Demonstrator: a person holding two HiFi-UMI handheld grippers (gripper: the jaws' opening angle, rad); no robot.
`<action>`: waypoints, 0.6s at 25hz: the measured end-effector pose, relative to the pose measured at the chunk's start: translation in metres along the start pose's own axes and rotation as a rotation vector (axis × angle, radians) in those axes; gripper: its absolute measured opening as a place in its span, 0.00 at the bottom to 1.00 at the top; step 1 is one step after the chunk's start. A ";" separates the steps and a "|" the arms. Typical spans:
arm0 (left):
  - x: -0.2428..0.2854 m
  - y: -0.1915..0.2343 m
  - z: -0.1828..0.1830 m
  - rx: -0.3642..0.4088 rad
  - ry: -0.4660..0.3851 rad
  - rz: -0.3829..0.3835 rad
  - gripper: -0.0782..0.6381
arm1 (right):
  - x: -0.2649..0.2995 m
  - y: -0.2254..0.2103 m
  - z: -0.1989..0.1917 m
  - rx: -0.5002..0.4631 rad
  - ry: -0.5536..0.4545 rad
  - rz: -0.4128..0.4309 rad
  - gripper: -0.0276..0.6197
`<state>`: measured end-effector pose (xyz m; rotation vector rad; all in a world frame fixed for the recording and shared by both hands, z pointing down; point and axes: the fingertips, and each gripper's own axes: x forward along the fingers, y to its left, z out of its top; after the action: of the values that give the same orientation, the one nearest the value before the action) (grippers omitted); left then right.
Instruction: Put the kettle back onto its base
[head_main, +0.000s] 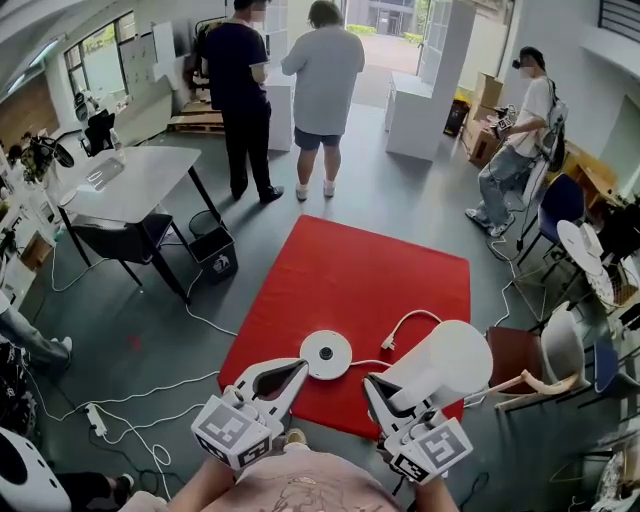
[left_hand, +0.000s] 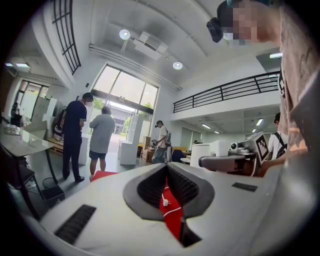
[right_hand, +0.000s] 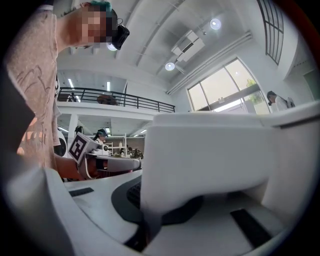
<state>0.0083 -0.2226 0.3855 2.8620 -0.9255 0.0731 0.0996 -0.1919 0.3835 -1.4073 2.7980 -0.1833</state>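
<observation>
The round white kettle base (head_main: 326, 354) lies on the near edge of a red mat (head_main: 350, 280), its cord running right to a loose plug (head_main: 386, 345). To the right of the base, the white kettle (head_main: 450, 362) hangs above the mat's near right corner. My right gripper (head_main: 385, 388) is shut on the kettle's near side, and the kettle body (right_hand: 215, 160) fills the right gripper view above the jaws (right_hand: 150, 220). My left gripper (head_main: 297, 367) points at the base from just short of it, shut and empty. Red mat and cord show through its jaws (left_hand: 167, 167).
Two people (head_main: 290, 90) stand beyond the mat and a third (head_main: 515, 140) at the right. A grey table (head_main: 130, 185) with a black bin (head_main: 214, 250) stands left. Chairs (head_main: 560, 345) crowd the right. Cables and a power strip (head_main: 95, 418) lie on the floor.
</observation>
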 end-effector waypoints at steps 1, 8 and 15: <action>0.000 0.003 0.000 -0.003 -0.002 0.003 0.09 | 0.005 0.000 -0.001 -0.003 0.005 0.007 0.05; 0.002 0.027 -0.005 -0.009 -0.004 0.031 0.09 | 0.048 0.005 -0.009 -0.014 0.010 0.086 0.05; 0.007 0.042 -0.005 -0.015 -0.004 0.064 0.09 | 0.084 0.007 -0.021 -0.032 0.006 0.166 0.05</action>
<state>-0.0111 -0.2595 0.3955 2.8196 -1.0137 0.0671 0.0423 -0.2528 0.4074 -1.1737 2.9173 -0.1423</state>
